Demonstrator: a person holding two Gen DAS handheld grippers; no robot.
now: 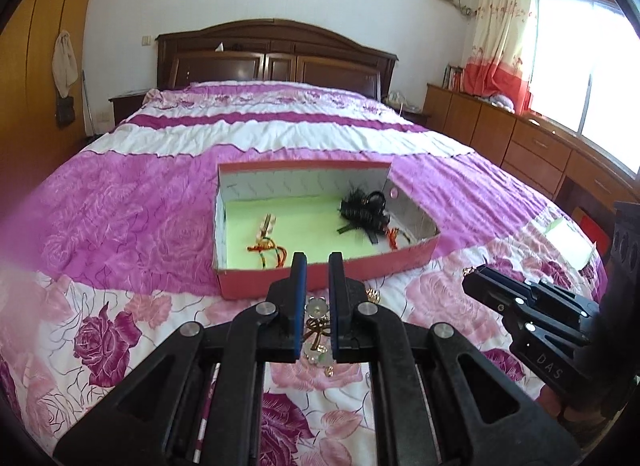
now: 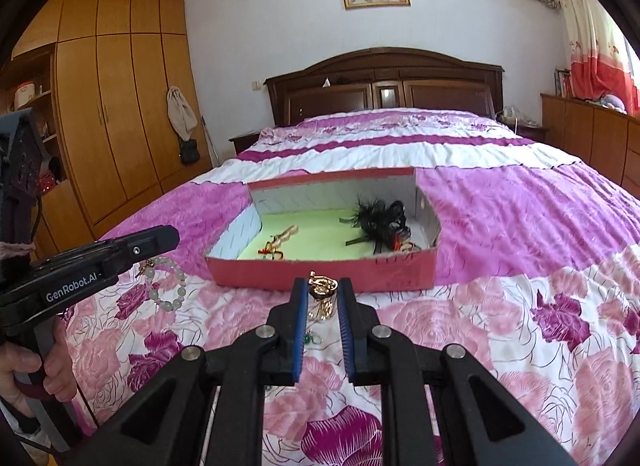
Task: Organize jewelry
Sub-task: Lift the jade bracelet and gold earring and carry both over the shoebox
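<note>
Left wrist view: your left gripper [image 1: 318,262] pinches the bead bracelet [image 1: 317,330], which dangles just short of the red box [image 1: 320,272]; a swing could snag its near wall.

Right wrist view: your right gripper [image 2: 323,286] clamps a gold ring [image 2: 322,289] at the very tips, so it may slip. Gold, ornate, shiny.

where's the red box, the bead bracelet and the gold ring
red box [image 2: 320,274]: right wrist view, near outer wall
bead bracelet [image 2: 176,298]: right wrist view, pale beads hanging from the left claw
gold ring [image 2: 322,288]: right wrist view, ring's top
</note>
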